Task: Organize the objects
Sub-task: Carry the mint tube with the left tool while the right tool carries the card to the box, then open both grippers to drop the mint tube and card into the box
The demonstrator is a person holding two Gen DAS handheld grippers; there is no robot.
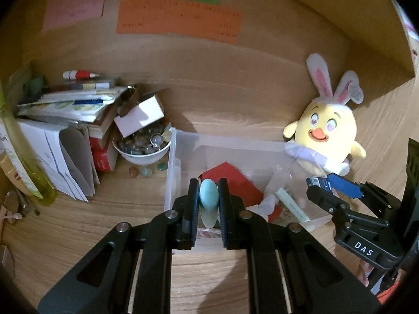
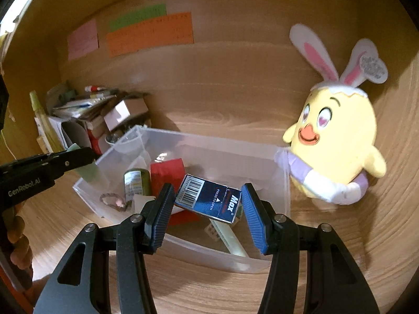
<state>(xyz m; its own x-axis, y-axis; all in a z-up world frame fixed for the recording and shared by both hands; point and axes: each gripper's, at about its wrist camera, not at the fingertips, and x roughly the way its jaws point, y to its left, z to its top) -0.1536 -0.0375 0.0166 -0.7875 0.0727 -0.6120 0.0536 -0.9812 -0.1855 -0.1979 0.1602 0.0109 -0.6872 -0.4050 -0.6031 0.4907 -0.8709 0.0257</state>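
Note:
My left gripper (image 1: 208,185) is shut on a flat, pale mint oval piece (image 1: 208,198), held on edge over the near left corner of a clear plastic bin (image 1: 171,157). My right gripper (image 2: 208,191) is shut on a blue "Max" staples box (image 2: 209,200), tilted between the blue pads above the bin (image 2: 284,183). The bin holds a red box (image 2: 167,172), a green bottle (image 2: 136,183), a bead bracelet (image 2: 112,200) and a pale green stick (image 2: 230,238). In the left wrist view the right gripper (image 1: 332,187) carries the blue box (image 1: 340,184) at the bin's right end.
A yellow chick plush with bunny ears (image 2: 337,141) leans on the wooden wall right of the bin. To the left stand a white bowl of glass pebbles (image 1: 142,146), a small white box (image 1: 140,116) and a pile of books and papers (image 1: 68,107). Coloured notes (image 1: 178,21) hang on the wall.

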